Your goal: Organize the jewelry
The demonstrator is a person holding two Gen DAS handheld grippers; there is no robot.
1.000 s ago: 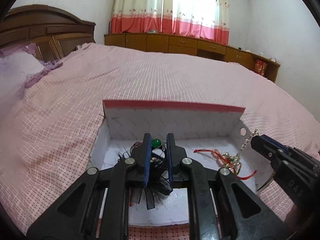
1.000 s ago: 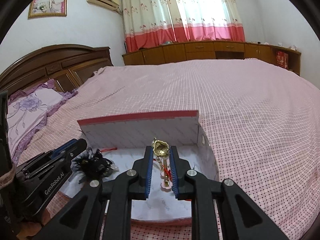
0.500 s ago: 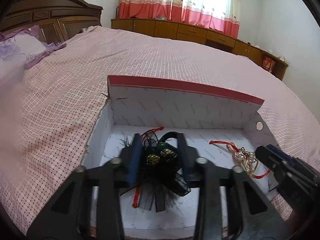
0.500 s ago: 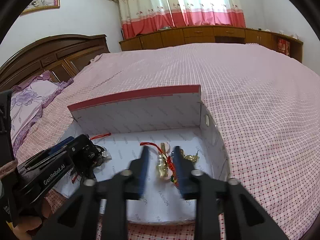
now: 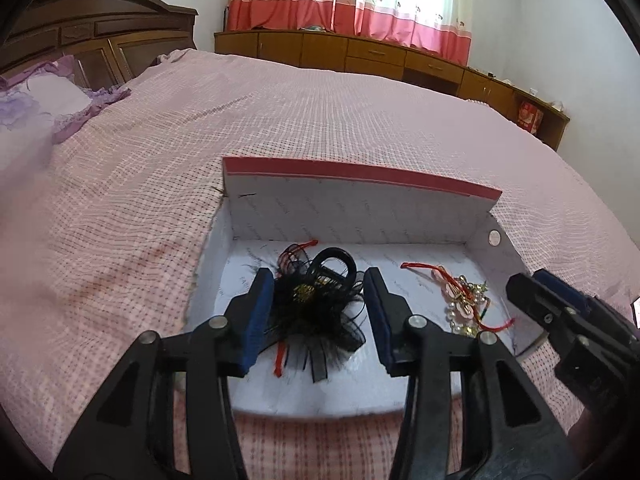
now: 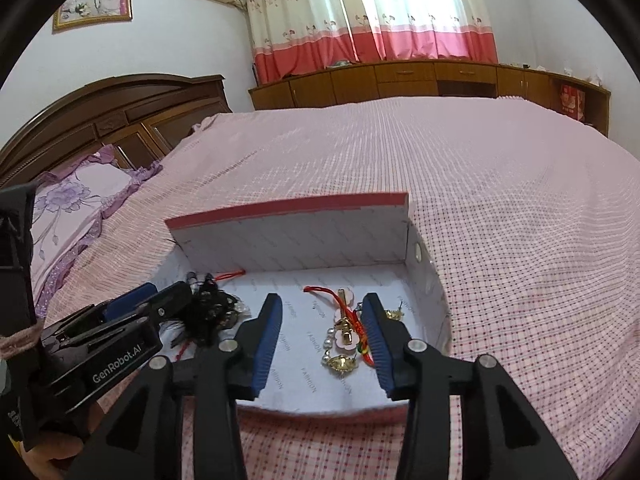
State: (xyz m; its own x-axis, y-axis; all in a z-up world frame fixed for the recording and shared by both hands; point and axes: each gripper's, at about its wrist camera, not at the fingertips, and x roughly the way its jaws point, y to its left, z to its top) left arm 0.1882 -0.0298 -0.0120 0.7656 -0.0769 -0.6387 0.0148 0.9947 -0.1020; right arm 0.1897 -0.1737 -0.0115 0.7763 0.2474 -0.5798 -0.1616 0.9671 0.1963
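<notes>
- An open white box [image 5: 360,216] with a red-edged raised flap is seen lying on a pink checked bedspread [image 5: 280,120]; a wooden headboard [image 5: 100,28], purple pillow [image 5: 36,108], low cabinets [image 6: 400,80] and pink curtains [image 6: 360,8] are noted behind.
- A black feathered hair ornament [image 5: 316,308] is found on the left of the box floor, a gold-and-pearl charm on red cord [image 6: 344,332] on the right.
- The left gripper [image 5: 320,312] is seen part open, just opened, either side of the ornament; contact with the feathers cannot be ruled out.
- The right gripper [image 6: 324,336] is likewise part open, just opened; the charm lies loose between, its cord seemingly passing under the right pad.
</notes>
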